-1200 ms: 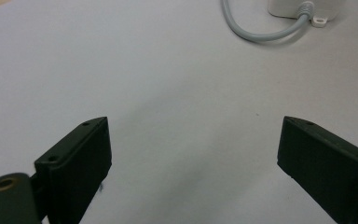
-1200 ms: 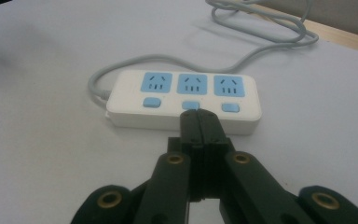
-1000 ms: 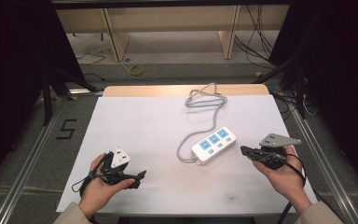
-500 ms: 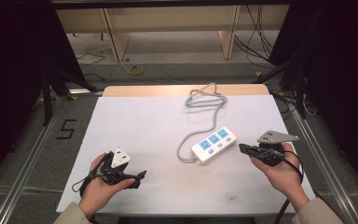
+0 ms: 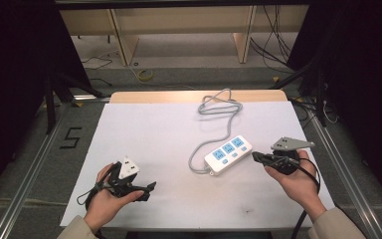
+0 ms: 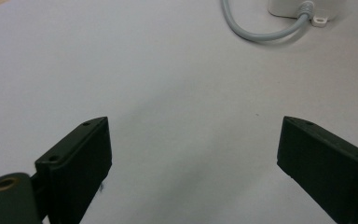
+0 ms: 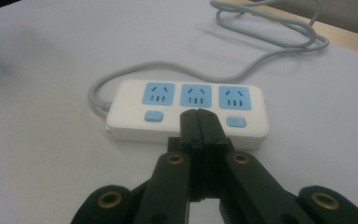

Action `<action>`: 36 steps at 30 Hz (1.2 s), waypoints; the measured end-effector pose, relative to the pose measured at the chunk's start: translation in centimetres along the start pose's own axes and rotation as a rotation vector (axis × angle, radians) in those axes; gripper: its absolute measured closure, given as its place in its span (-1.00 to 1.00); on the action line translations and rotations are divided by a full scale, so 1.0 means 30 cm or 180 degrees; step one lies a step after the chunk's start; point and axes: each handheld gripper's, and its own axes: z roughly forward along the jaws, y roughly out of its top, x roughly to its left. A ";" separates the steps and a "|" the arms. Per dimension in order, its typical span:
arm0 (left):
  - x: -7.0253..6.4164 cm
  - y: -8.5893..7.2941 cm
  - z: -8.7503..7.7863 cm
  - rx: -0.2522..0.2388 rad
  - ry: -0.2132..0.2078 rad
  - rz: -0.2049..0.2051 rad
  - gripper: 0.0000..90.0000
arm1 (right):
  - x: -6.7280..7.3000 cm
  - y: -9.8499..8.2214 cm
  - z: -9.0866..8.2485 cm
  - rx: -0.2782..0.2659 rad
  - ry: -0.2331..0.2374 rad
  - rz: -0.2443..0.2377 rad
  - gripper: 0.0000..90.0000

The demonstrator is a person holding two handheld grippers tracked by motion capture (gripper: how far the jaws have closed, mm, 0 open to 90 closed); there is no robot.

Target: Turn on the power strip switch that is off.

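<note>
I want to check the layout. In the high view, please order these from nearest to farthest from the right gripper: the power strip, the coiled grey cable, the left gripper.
1. Power strip, just left of the right gripper.
2. Coiled grey cable, at the table's far edge.
3. Left gripper, across the table, near edge.

table (image 5: 144, 129): white sheet | on it: power strip (image 5: 228, 155), grey cord (image 5: 218, 112)

A white three-socket power strip (image 5: 228, 155) is lying right of centre on the white-covered worktop (image 5: 154, 134). Its grey cable (image 5: 218, 107) is trailing to the far edge. The right gripper (image 5: 255, 156) is sitting just right of the strip, the left gripper (image 5: 150, 187) well apart at the near left.
</note>
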 end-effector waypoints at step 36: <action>0.000 -0.001 0.000 -0.0011 0.0003 -0.0008 -0.78 | 0.018 0.054 0.061 0.0080 0.0094 -0.0074 1.00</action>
